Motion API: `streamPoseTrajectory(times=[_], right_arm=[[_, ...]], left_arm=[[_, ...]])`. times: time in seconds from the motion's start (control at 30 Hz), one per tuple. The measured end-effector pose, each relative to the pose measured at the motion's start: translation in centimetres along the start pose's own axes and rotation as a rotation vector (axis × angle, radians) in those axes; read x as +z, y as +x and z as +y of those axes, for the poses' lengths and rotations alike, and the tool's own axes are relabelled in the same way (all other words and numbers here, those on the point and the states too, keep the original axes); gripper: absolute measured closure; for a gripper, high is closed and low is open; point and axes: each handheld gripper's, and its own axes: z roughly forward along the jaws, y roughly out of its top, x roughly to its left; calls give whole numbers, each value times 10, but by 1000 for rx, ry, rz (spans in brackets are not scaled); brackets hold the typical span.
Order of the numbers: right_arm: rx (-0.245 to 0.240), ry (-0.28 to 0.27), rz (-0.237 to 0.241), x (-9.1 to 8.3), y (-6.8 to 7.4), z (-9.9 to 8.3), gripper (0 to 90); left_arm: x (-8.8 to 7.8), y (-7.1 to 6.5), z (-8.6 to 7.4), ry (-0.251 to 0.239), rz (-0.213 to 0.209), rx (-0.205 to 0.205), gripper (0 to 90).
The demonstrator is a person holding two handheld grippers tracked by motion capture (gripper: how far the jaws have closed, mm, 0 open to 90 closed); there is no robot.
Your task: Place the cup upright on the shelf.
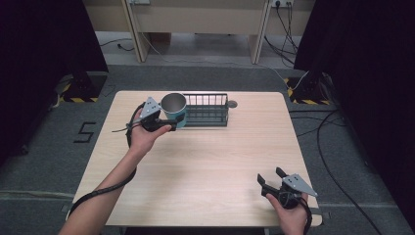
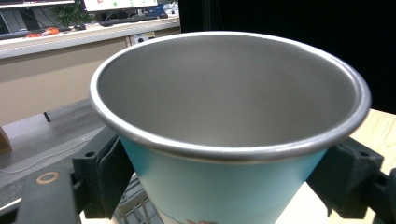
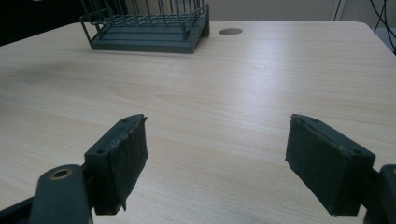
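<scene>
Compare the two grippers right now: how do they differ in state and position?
The left gripper is shut on the cup, its jaws pressing the teal sides; the right gripper is open and holds nothing. The left sits at the table's far side beside the wire rack; the right rests near the front right edge. Both are hand-held, with black jaws and a grey plate on top.

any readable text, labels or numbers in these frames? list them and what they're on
"5": dark mark on the grey floor left of the table.
Cup: a trace of reddish print at the bottom edge of the left gripper view, cut off, unreadable.
Monitors on the desk behind: screen content too small and blurred to read.
Nothing legible on the rack or either hand-held gripper.
</scene>
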Motion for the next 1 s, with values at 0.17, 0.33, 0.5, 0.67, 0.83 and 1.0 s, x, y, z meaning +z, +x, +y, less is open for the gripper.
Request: streamPoseTrajectory(times=[0.17, 0.33, 0.5, 0.67, 0.83, 1.0], right_arm=[[0, 0, 0, 0, 0, 0, 215], [0, 1, 0, 0, 0, 0, 215], [0, 0, 1, 0, 0, 0, 215], [1, -1, 1, 0, 0, 0, 215], [1, 0, 2, 0, 0, 0, 215], [2, -2, 3, 0, 0, 0, 214]], left_arm=[[5, 2, 3, -4, 5, -1, 160], [14, 5, 9, -8, 12, -2, 160], [21, 6, 15, -15, 15, -6, 160], [31, 4, 20, -18, 18, -8, 160], [39, 2, 24, -18, 15, -6, 160], [48, 1, 30, -21, 15, -3, 160]])
